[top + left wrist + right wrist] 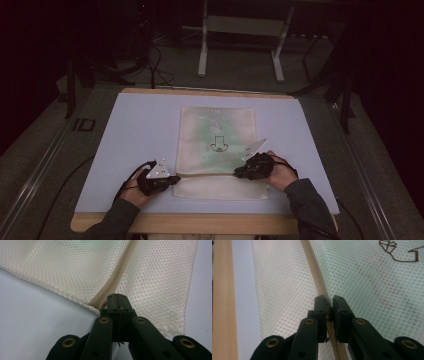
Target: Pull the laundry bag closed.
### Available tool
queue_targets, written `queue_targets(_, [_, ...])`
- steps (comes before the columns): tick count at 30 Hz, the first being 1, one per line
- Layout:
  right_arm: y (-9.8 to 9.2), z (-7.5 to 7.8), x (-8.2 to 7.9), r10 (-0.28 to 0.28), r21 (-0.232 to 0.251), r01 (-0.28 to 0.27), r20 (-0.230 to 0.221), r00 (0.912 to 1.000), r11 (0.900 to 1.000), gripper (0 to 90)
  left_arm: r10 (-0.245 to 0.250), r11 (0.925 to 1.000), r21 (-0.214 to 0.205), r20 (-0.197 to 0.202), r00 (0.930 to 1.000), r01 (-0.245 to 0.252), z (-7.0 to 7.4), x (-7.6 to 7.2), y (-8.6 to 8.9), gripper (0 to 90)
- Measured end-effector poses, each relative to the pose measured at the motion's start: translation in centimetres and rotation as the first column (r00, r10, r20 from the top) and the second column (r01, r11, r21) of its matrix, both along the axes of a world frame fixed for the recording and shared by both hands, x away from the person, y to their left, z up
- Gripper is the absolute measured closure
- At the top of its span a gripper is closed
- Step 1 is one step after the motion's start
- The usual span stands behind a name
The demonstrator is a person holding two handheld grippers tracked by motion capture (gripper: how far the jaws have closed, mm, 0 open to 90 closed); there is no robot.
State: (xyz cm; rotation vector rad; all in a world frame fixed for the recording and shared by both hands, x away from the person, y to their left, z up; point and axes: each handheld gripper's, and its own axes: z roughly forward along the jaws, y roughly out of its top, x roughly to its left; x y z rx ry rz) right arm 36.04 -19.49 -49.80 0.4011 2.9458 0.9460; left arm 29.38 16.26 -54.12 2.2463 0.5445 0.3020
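Note:
A cream mesh bag (215, 125) with a green tint inside lies flat on a pale blue mat (140, 130). A beige zipper (210, 174) runs across it near the front. My left gripper (175, 179) is at the zipper's left end, at the bag's edge. In the left gripper view the jaws (116, 295) are pressed together on the end of the zipper (120, 272). My right gripper (237, 174) sits farther right along the same zipper. In the right gripper view its jaws (330, 298) straddle the zipper (313, 267) and pinch a small metal piece on it, probably the pull.
The mat lies on a wooden table whose front edge (200, 222) shows below the hands and also runs along the side as a wooden strip (222, 302). A dark embroidered motif (218, 143) marks the bag's middle. A white stand (202, 50) and cables are on the floor beyond.

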Motion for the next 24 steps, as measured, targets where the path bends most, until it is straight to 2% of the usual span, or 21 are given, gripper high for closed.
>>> queue_targets(17, [-1.0, -0.1, -0.1, -0.015, -0.006, 0.015, -0.004, 0.9999, 0.9999, 82.3, -0.001, 1.0000, 0.000, -0.001, 1.0000, 0.001, 0.0, 0.0, 0.0, 89.7])
queue_targets(24, [-2.0, -0.2, -0.2, -0.036, -0.006, 0.036, -0.009, 0.9993, 0.9993, 82.3, -0.001, 1.0000, 0.000, -0.001, 1.0000, 0.001, 0.0, 0.0, 0.0, 89.7])
